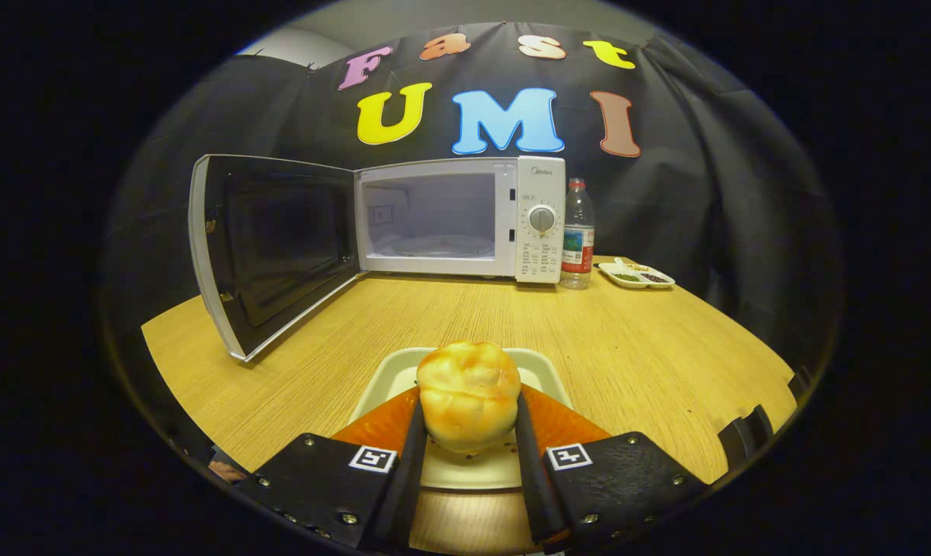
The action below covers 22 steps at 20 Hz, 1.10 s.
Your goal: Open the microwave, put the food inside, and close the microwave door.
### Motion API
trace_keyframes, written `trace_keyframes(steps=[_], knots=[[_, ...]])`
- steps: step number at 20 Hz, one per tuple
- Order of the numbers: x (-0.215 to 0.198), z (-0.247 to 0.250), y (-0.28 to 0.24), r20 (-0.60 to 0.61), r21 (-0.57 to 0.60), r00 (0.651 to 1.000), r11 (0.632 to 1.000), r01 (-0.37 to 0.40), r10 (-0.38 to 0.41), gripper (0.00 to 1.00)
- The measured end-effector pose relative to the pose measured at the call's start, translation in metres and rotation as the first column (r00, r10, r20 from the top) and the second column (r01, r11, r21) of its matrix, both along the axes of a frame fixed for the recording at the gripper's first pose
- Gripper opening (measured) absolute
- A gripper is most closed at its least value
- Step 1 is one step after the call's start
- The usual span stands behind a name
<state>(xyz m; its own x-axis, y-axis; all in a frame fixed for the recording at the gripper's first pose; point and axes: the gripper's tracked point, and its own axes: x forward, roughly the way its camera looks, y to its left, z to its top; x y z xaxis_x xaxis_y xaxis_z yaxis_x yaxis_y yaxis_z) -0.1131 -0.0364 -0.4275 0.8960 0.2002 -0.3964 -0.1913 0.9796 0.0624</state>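
Gripper [469,432] clenched on bread bun [469,394], both fingers pressing its sides, over pale tray [384,378] on wooden table [627,347]; microwave [465,216] beyond bun, door [268,247] swung wide open; water bottle [578,232] just beside microwave.

A wooden table [635,363] with pale grain stands before a black cloth wall [712,201] that hangs in loose folds. Above the cloth shows a strip of light grey wall [450,17], perhaps the ceiling, dimly lit
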Motion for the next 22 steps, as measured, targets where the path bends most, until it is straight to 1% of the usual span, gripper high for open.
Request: trace_keyframes(steps=[2,6,9,12,17,18,20,22], knots=[[0.001,0.022,0.009,0.030,0.036,0.999,0.999,-0.016,0.015,0.56],[0.017,0.064,0.025,0.074,0.089,0.996,0.995,-0.051,0.044,0.56],[0.037,0.087,0.038,0.092,0.094,0.994,0.994,-0.063,0.054,0.56],[0.062,0.107,0.055,0.112,0.134,0.992,0.988,-0.077,0.062,0.56],[0.108,0.120,0.086,0.088,0.200,0.994,0.977,-0.080,0.064,0.56],[0.118,0.121,0.091,0.077,0.224,0.995,0.972,-0.073,0.057,0.56],[0.137,0.122,0.110,0.041,0.310,0.997,0.948,-0.075,0.065,0.56],[0.160,0.125,0.126,0.013,0.383,0.998,0.922,-0.060,0.059,0.56]])
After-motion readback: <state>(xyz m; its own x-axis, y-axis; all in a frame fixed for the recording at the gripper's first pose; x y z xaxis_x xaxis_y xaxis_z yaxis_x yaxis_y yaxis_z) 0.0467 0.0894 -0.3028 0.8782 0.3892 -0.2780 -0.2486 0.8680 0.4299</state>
